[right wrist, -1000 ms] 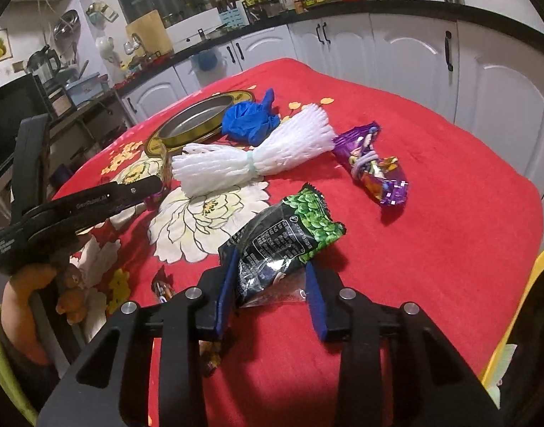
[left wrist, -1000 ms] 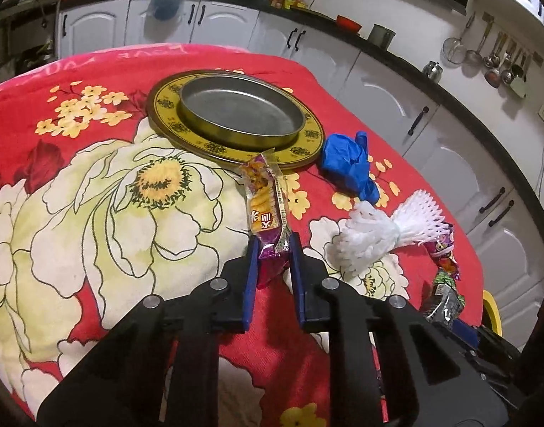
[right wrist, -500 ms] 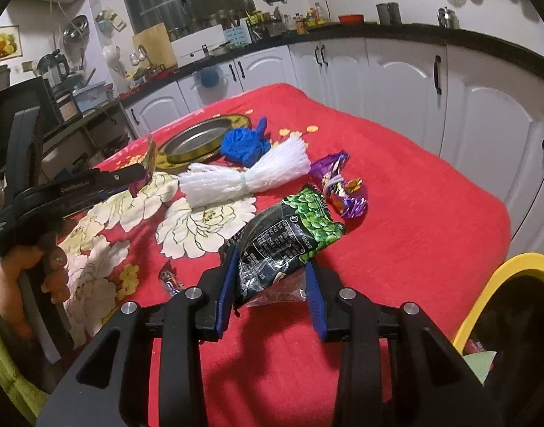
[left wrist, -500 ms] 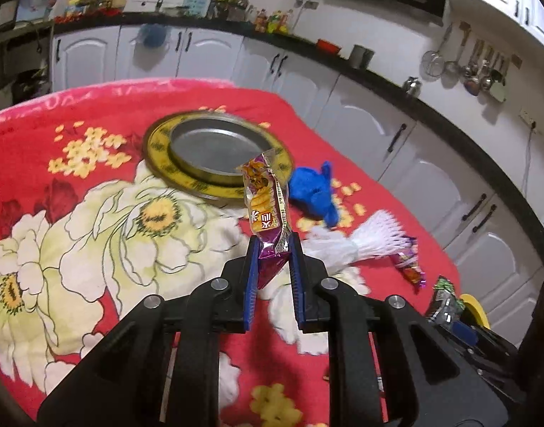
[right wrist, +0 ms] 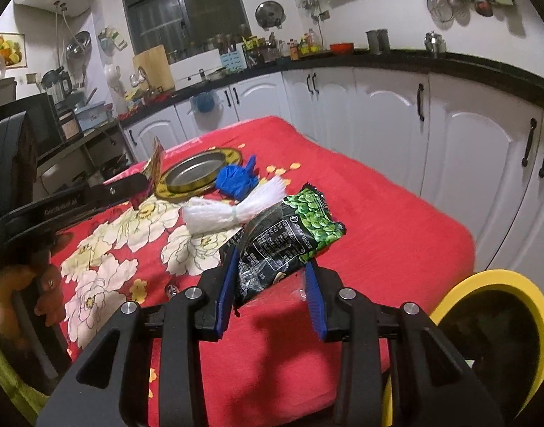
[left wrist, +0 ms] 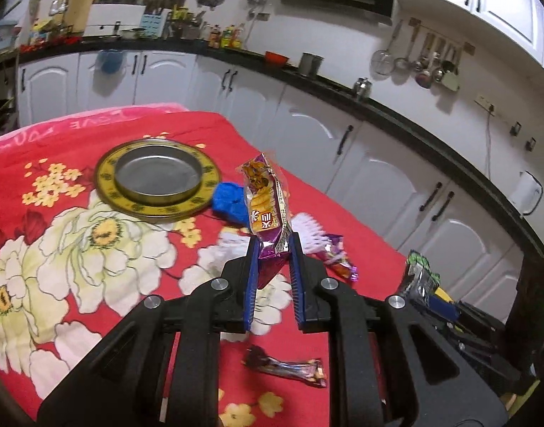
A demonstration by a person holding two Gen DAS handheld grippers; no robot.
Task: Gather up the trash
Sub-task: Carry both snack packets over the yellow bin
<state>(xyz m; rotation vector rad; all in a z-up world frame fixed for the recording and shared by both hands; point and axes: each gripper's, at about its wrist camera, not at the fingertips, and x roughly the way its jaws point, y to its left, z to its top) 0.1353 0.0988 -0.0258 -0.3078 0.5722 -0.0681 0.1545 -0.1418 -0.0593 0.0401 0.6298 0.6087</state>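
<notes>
Left wrist view: the left gripper (left wrist: 271,249) is pinching the purple lower end of an orange and purple snack packet (left wrist: 266,206); both blue pads are pressing on it and the packet is standing upright at centre frame, clear of the red flowered cloth (left wrist: 51,256). Behind it, in the left half of the frame, a round metal tray with a yellow rim (left wrist: 157,181) is lying on the cloth. A crumpled blue glove (left wrist: 229,201) is sitting just right of the tray. A white foam net (left wrist: 309,229) is showing right of the packet, with a purple candy wrapper (left wrist: 337,258) just beyond it. Another dark wrapper (left wrist: 286,366) is lying flat at lower centre, below the gripper's fingers. At the right edge the other gripper's green and black packet (left wrist: 419,277) is showing.

Right wrist view: the right gripper (right wrist: 270,274) is clamping a black and green snack packet (right wrist: 289,238) by its lower end; the packet is slanting up toward the right at centre frame, above the cloth. The foam net and glove are lying behind it, toward the tray at centre left. A hand (right wrist: 30,284) is holding the left gripper at the left edge. A yellow-rimmed bin (right wrist: 499,284) is sitting at lower right, off the cloth's edge.
</notes>
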